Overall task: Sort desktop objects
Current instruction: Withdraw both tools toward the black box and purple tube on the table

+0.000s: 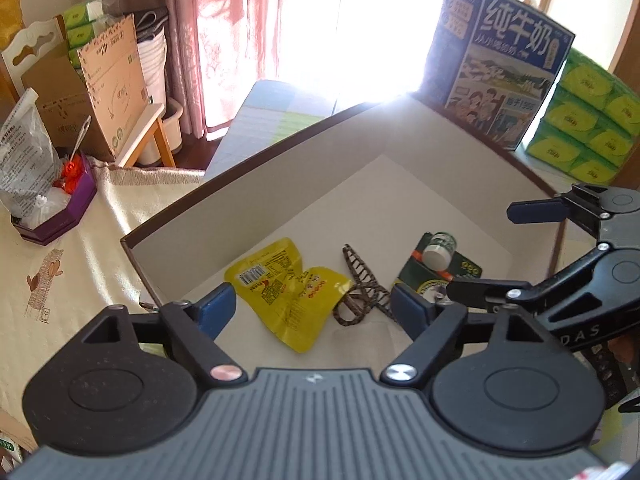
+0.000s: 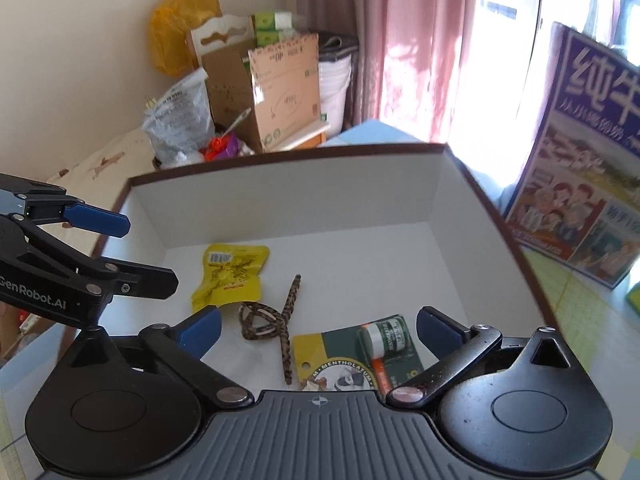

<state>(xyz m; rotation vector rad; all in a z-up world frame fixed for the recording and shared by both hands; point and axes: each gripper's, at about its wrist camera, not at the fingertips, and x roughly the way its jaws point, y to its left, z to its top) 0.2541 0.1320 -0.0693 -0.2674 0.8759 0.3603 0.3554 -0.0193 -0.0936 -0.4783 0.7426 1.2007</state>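
**A:** Status: both grippers are above the white box [image 2: 280, 200], pointing down into it. Left gripper [image 1: 312, 308] has its jaws spread wide with nothing between them; the right gripper [image 2: 318, 330] is the same, wide and empty. Neither pad touches anything.

**B:** Where are the objects?

**A:** All on the box floor. The yellow snack pouch [image 1: 284, 292] is crumpled, lying flat near the left wall. The braided brown cord [image 2: 268, 320] is loosely looped just beside it — touching or nearly so in the left wrist view. The small white-capped balm jar [image 2: 384, 338] lies on its side on top of a green Mentholatum card [image 2: 340, 360], well apart from the pouch.

**B:** Risks?

**A:** My read:
- The jar is round and on its side — a nudge from a fingertip would probably roll it off the card.
- The cord is limp and looped; a careless pass could snag a loop and drag it into the pouch.
- The pouch is slick foil, likely to slide rather than lift if pinched flat.
- The two grippers hang close together over one box, so they could clip each other or the rim on the way out.

**B:** Milk carton [image 1: 500, 72] behind?

**A:** Stands upright just outside the far wall. A wide swing could tip it.
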